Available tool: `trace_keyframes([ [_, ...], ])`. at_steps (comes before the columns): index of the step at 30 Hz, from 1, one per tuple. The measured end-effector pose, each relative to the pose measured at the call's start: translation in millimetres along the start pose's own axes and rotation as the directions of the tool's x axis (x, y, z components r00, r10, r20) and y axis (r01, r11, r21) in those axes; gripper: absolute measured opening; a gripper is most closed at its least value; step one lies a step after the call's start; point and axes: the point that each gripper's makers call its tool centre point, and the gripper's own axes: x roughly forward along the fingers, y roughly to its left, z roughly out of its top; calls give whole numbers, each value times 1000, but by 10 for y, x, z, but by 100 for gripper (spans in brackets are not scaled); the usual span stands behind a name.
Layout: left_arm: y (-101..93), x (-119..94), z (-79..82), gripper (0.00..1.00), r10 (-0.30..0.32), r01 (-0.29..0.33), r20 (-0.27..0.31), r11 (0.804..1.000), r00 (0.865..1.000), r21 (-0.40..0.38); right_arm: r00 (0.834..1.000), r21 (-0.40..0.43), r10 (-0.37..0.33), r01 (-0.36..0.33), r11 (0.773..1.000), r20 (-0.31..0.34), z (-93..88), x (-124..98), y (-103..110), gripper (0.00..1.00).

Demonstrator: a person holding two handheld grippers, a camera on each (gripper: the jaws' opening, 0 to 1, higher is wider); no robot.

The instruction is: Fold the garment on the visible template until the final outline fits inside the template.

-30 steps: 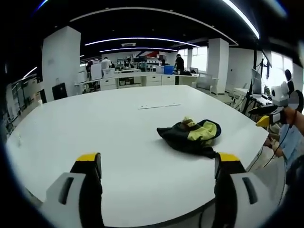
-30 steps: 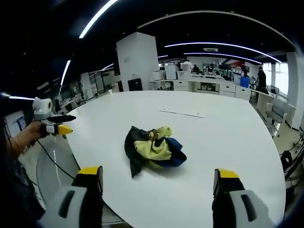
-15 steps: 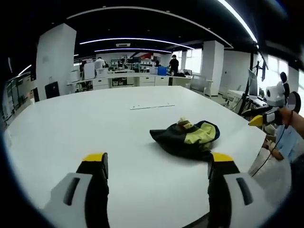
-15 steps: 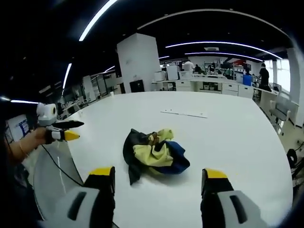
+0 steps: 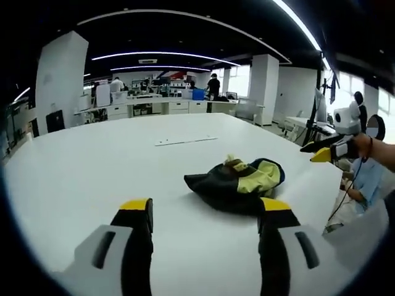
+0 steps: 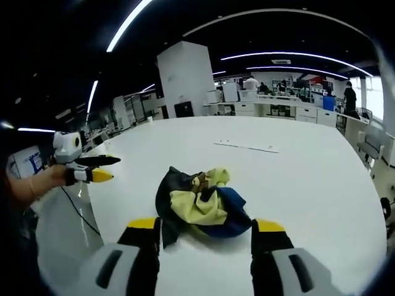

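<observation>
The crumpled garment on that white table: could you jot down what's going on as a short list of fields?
garment: crumpled heap, black, yellow and blue, unfolded
surface: white table
marking: thin strip on the table beyond the garment
left gripper: jaws apart, holding nothing, short of the garment
right gripper: jaws apart, holding nothing, just before the garment
background: open office with desks and people

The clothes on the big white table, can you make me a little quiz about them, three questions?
1. True or false: the garment lies flat and neatly folded.
2. Which colours show on it? A) black, yellow, blue B) red, green C) all white
3. Fill in: it lies on a white ____.

Key: 1 false, it is a crumpled heap. 2 A. 3 table. Both the left gripper and the right gripper are open, holding nothing.
</observation>
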Motion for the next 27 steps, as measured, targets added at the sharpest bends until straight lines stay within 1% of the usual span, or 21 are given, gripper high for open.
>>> trace_keyframes([
  [3,-6,79,7,62,-16,16,3,1000,1000,12,1000,2,10,-10,1000,-6,-2,83,-20,54],
  [6,-14,165,-6,59,-35,35,-5,999,999,2,1000,7,14,-14,1000,-8,2,151,-57,50],
  [9,-23,268,-6,57,-49,50,-10,998,999,23,1000,14,10,-10,1000,-9,16,227,-121,49],
  [11,-29,329,4,56,-61,61,-13,998,998,31,1000,17,17,-17,1000,-7,24,268,-143,45],
  [14,-22,416,27,52,-73,74,-6,997,997,26,1000,16,24,-24,1000,-9,31,328,-177,42],
  [16,-16,473,59,49,-83,83,9,996,997,25,1000,12,27,-26,1000,-15,28,361,-197,39],
  [19,-8,548,69,48,-94,94,4,995,996,28,999,4,32,-32,999,-19,42,421,-229,36],
  [22,6,648,40,47,-112,113,-25,992,993,53,999,1,43,-43,999,-25,50,492,-252,32],
  [25,11,729,33,45,-131,133,-32,989,991,58,998,-16,49,-49,999,-38,49,562,-267,28],
  [27,6,787,9,44,-144,148,-49,986,988,78,998,-21,50,-51,998,-43,54,608,-275,27],
])
